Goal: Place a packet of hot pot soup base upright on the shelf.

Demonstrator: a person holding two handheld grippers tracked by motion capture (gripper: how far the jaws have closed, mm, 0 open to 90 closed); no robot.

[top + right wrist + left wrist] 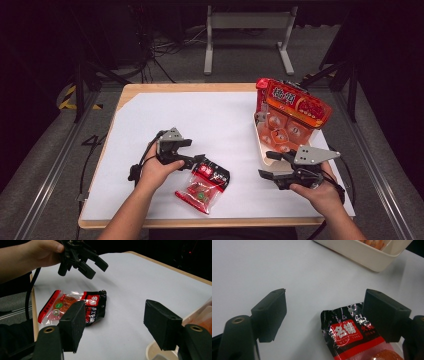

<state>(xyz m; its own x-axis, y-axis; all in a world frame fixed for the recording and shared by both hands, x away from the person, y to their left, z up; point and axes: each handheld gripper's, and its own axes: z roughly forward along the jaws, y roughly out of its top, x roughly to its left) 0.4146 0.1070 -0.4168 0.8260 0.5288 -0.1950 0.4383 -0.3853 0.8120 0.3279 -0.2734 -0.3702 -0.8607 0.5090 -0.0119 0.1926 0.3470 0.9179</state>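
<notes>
- High view: left gripper point(194, 161) hangs over the top end of a red-and-black snack packet point(203, 185), which lies flat on the white sheet point(200, 117) at about 6 o'clock of the table. Jaws apart, nothing between the pads yet.
- High view: right gripper point(272, 165) sits near 4 o'clock, jaws spread wide and empty, just beside the cream tray point(263, 150). A large orange bag point(293, 107) of snacks stands in the tray, toward 2 o'clock.
- High view, progress (judgement): packet not yet picked up; the grasp, the lift and the move presumably toward the tray all remain.
- High view, writing: white characters on the orange bag's red header, too small to read.
- Left gripper view: both black jaws wide open. Packet's black top edge lies at 5 o'clock, partly under the jaw on that side; whether that jaw touches it, cannot tell. Tray corner point(372, 258) at 1 o'clock.
- Left gripper view, writing: red label with two white characters and small Latin text beneath, seemingly "MING YING", not certain.
- Right gripper view: own jaws open, nothing held. Packet point(75, 307) at 9 o'clock on the sheet, left gripper point(93, 268) above it at 11 o'clock, clear of the film. Round green sticker on the packet, unreadable.
</notes>
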